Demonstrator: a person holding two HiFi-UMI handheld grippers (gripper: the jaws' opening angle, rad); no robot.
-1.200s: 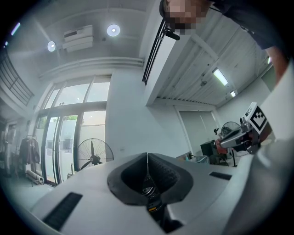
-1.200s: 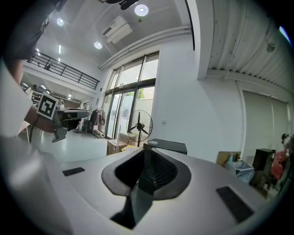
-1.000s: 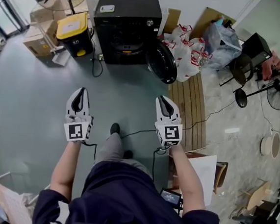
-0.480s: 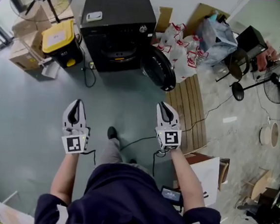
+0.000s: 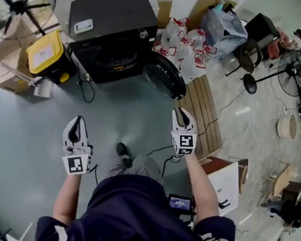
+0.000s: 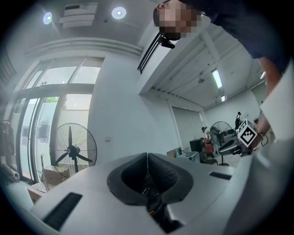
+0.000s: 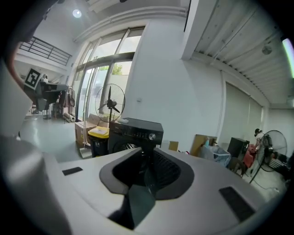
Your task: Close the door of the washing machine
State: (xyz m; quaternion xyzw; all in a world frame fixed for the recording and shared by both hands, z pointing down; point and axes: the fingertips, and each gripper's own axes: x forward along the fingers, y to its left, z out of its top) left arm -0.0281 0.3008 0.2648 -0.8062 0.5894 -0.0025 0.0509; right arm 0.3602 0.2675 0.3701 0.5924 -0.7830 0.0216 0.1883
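Gap to the washing machine [image 5: 115, 24] has been narrowed, its door [image 5: 165, 75] not yet shut; right gripper [image 5: 181, 112] fingers just parted, empty, left gripper [image 5: 76, 121] fingers held together; push pending.

Industrial-style workshop or test hall. Glossy grey poured floor [image 5: 33, 127], tall glazed windows [image 7: 90, 78], and a high white ceiling with a railed mezzanine [image 7: 43, 49]. A black front-loading washing machine [image 5: 114, 31] stands free on the floor among a big metal pedestal fan [image 5: 18, 4], brown cardboard boxes [image 5: 7, 79], a yellow-lidded black bin [image 5: 44, 53], stuffed white plastic bags [image 5: 181, 49] and a slatted wooden pallet [image 5: 201, 114].
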